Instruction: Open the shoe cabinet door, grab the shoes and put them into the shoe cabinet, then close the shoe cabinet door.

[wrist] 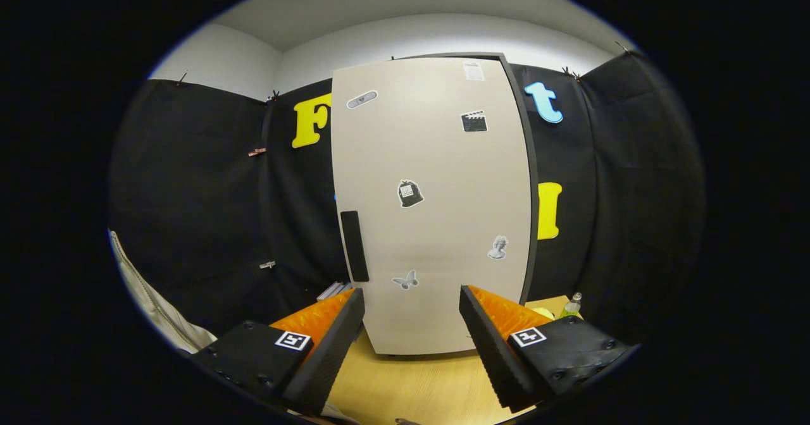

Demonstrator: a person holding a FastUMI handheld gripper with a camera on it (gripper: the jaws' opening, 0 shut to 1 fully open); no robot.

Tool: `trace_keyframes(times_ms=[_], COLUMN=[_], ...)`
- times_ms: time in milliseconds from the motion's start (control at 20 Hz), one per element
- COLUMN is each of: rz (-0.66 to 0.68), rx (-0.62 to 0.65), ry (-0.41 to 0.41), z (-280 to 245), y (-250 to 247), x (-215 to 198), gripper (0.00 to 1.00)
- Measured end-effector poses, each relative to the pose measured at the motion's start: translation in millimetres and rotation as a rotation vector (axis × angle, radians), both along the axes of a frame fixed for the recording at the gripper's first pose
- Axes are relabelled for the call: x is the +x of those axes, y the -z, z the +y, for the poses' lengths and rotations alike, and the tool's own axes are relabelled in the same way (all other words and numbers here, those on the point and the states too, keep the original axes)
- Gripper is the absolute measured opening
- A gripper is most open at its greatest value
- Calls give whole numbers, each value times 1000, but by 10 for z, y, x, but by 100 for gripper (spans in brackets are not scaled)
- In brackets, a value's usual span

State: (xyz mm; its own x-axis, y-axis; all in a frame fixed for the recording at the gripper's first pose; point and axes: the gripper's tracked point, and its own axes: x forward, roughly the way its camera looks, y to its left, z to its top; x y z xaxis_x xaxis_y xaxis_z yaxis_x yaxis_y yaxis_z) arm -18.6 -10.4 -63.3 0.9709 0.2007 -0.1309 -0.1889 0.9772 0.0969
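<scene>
Tool (pixel 411 324) is held level, pointed straight at the shoe cabinet door (pixel 433 203), fingers (pixel 329 343) spread wide with nothing between them. Door is shut and stands just beyond the fingertips, upright on the wooden bench (pixel 411 387). Its black handle (pixel 354 246) sits on the door's left edge, above and just ahead of the left finger. Stickers (pixel 410 193) are scattered over the door face. A bottle (pixel 571 305) stands beside the cabinet, past the right finger.
</scene>
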Motion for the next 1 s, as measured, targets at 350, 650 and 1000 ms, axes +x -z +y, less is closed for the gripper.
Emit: trace_keyframes(times_ms=[350,650,1000], rz=[-12,-21,-20], rx=[1,-7,-13], ry=[3,4,16], z=[-20,-18,-17], y=[-21,-39,-25], x=[6,13,24], gripper=[98,98,98])
